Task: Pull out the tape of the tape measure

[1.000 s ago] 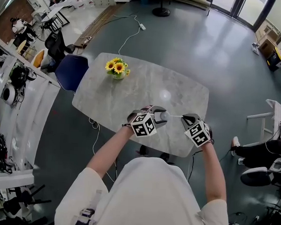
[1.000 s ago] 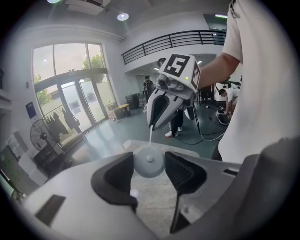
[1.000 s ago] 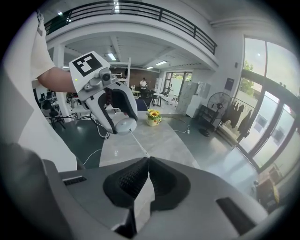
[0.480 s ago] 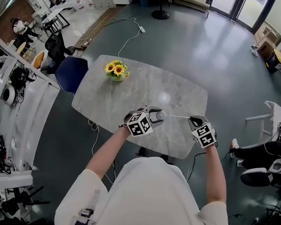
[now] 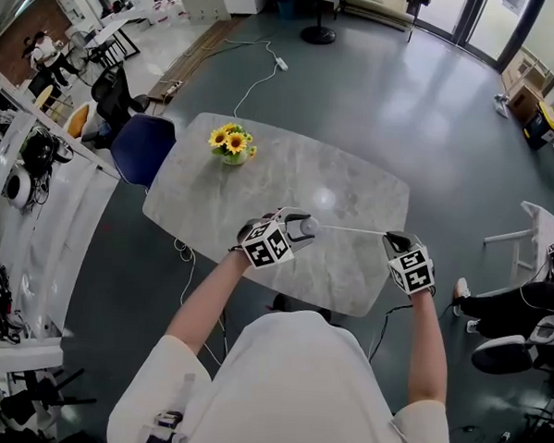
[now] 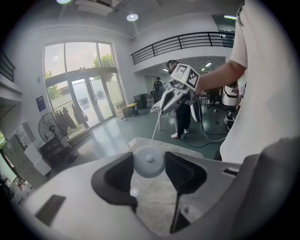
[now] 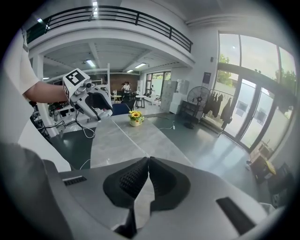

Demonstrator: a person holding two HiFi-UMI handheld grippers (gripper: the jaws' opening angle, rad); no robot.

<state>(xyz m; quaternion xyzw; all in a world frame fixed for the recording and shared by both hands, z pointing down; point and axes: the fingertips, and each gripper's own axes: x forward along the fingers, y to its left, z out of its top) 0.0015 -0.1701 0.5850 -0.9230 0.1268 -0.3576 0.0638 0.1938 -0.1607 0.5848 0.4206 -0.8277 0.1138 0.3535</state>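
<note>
Two grippers are held over the near edge of the grey marble tabletop (image 5: 261, 169), with a thin line of tape (image 5: 351, 230) stretched straight between them. The left gripper (image 5: 297, 225) has the tape measure (image 6: 149, 161), a small round white case, between its jaws. The jaws stand fairly wide, and a dark pad sits against each side of the case, so it is gripped and held above the tabletop. In the left gripper view the tape leaves the top of the case and runs up and away to the tips of the right gripper (image 6: 157, 110), which hangs in the air a little way off.

The right gripper's jaws are closed together, ribbed pads meeting at their tips, with the end of the tape pinched there. In the right gripper view the tape runs from that meeting point across the tabletop towards the left gripper. In the head view the two grippers are well apart, the left one over the tabletop and the right one at its near right corner.

At the far side of the tabletop stands a small vase of sunflowers (image 5: 230, 139), and a blue chair (image 5: 142, 144) is just beside the tabletop's far left edge.
</note>
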